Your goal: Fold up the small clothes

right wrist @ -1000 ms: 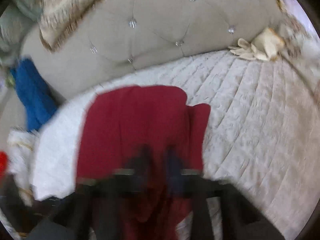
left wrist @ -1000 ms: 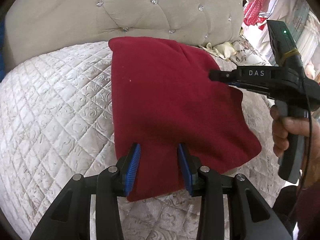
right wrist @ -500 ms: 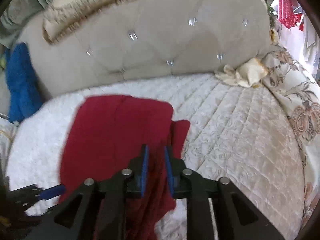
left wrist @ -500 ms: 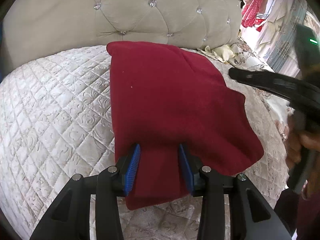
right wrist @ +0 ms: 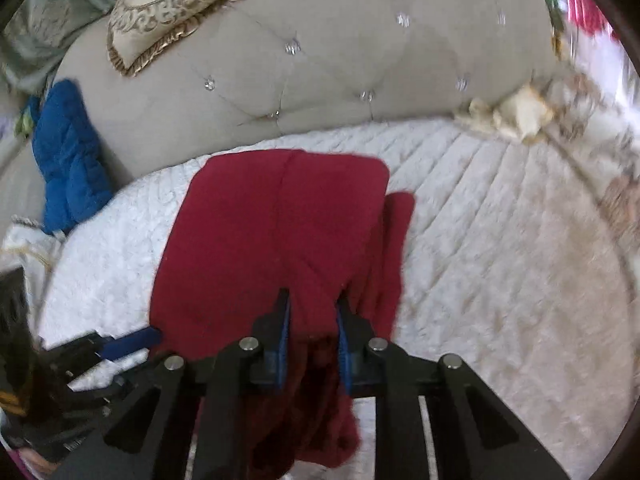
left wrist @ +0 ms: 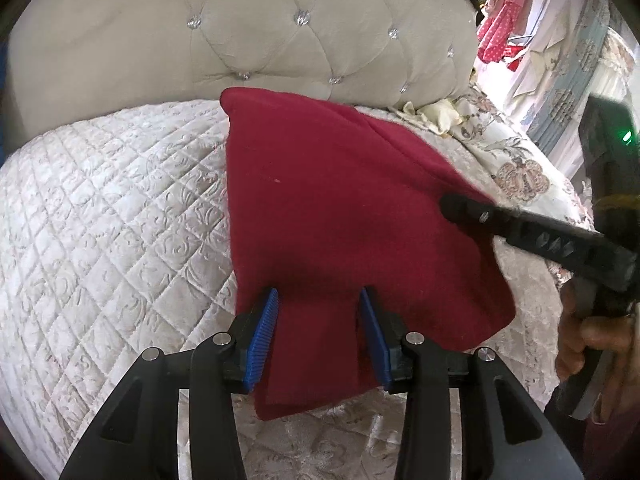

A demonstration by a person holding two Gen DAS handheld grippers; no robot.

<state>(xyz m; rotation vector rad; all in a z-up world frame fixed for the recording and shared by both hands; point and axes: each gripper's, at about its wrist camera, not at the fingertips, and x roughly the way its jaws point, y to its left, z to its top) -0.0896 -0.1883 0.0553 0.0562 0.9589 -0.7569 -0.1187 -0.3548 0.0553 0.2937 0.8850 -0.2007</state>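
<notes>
A dark red cloth (left wrist: 340, 216) lies folded on the white quilted bed (left wrist: 100, 220). My left gripper (left wrist: 318, 304) is open, its blue pads on either side of the cloth's near edge strip. My right gripper (right wrist: 312, 312) has its jaws partly apart with the cloth's (right wrist: 272, 232) lifted right edge between them; red fabric hangs down under the fingers. In the left wrist view the right gripper (left wrist: 452, 206) reaches in from the right over the cloth's edge. The left gripper's blue pad (right wrist: 132, 342) shows at the cloth's left corner in the right wrist view.
A beige tufted headboard (left wrist: 280, 40) stands behind the bed. A blue garment (right wrist: 68, 156) and a patterned cushion (right wrist: 192, 4) lie at the left. A cream cloth (right wrist: 516, 112) sits at the far right. A floral cover (left wrist: 524, 168) drapes the right side.
My right gripper has moved in along the cloth's right edge and its jaws have widened a little. The left gripper has stayed at the near edge.
</notes>
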